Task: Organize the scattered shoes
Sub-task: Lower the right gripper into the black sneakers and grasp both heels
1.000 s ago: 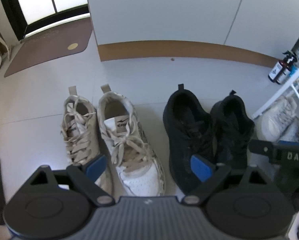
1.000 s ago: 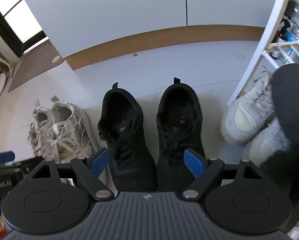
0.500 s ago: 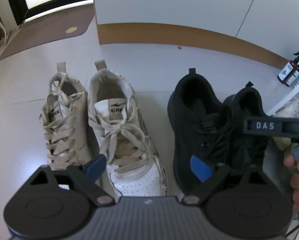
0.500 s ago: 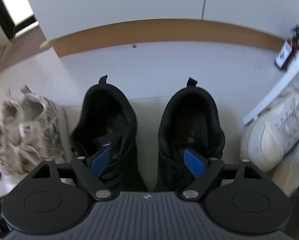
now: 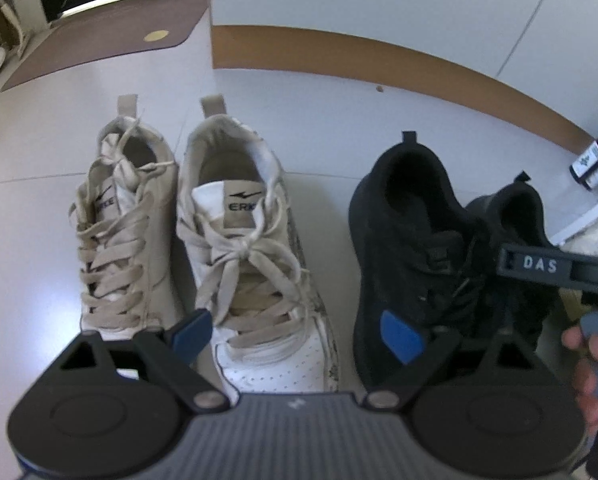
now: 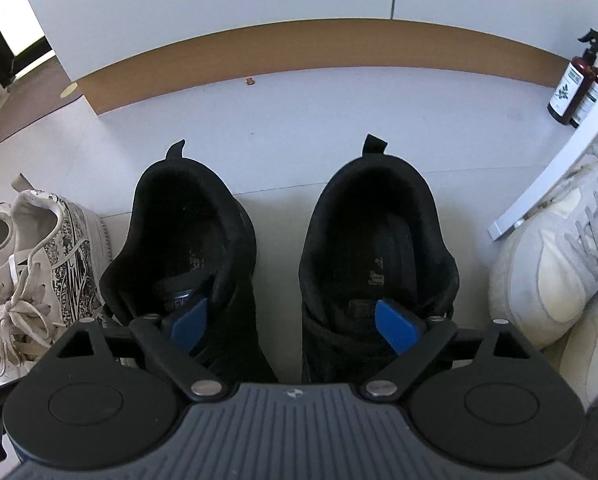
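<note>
Floor, left to right: beige pair (image 5: 187, 248), left gripper (image 5: 295, 334) apart above it; black pair (image 6: 283, 256), soft knit, light, best taken by the inner collars, right gripper (image 6: 295, 322) just widened, pads inside both openings, unclamped

Bare floor (image 6: 319, 120) lies open ahead of my right claw (image 6: 293, 322); black shoes (image 6: 379, 248) sit under it, white sneakers (image 6: 555, 272) crowding its right.

Both claws (image 5: 295, 336) (image 6: 295, 320) agape, downward-tilted

Black sneakers (image 6: 195, 248), beige sneakers (image 5: 243, 248), blue pads (image 6: 395, 326)
</note>
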Demonstrator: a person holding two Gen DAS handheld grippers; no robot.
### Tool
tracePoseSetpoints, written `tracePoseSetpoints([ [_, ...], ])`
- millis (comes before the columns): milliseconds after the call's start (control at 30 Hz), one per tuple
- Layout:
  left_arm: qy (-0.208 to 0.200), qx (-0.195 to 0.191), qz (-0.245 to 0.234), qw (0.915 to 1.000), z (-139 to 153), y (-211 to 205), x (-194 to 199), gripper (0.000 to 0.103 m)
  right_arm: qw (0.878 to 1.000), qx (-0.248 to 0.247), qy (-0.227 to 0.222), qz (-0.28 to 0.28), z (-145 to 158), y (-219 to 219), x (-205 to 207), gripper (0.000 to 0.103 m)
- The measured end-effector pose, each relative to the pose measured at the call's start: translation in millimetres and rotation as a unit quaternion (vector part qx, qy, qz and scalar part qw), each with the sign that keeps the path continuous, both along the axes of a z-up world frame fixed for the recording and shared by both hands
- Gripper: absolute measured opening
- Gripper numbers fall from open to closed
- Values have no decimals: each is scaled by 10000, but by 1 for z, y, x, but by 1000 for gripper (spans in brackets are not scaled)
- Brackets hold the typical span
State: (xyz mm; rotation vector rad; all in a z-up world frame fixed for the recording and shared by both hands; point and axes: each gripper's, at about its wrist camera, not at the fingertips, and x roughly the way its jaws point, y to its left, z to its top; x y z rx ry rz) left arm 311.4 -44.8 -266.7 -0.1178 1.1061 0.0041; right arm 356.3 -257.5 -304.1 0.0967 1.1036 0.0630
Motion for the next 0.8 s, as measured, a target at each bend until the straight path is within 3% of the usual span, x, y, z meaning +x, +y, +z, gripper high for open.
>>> tracePoseSetpoints([
  [133, -12, -93, 110, 9999, -2, 4, 2, 93, 9948, 939, 138, -380, 4, -25, 7, 75],
  [233, -9, -105, 189, 9998, -2, 6, 4, 93, 9920, 1144, 70, -530, 14, -38, 14, 74],
  [600, 38, -252, 180, 9995, -4, 0, 6, 93, 9918, 1134, 404, -431, 6, -25, 17, 74],
  [733, 58, -283, 137, 9995, -4, -1, 6, 93, 9972, 603, 430, -68, 3, -4, 21, 73],
  [800, 73, -287, 183, 9994, -4, 0, 6, 93, 9981, 388, 482, -15, 0, 2, 22, 64],
])
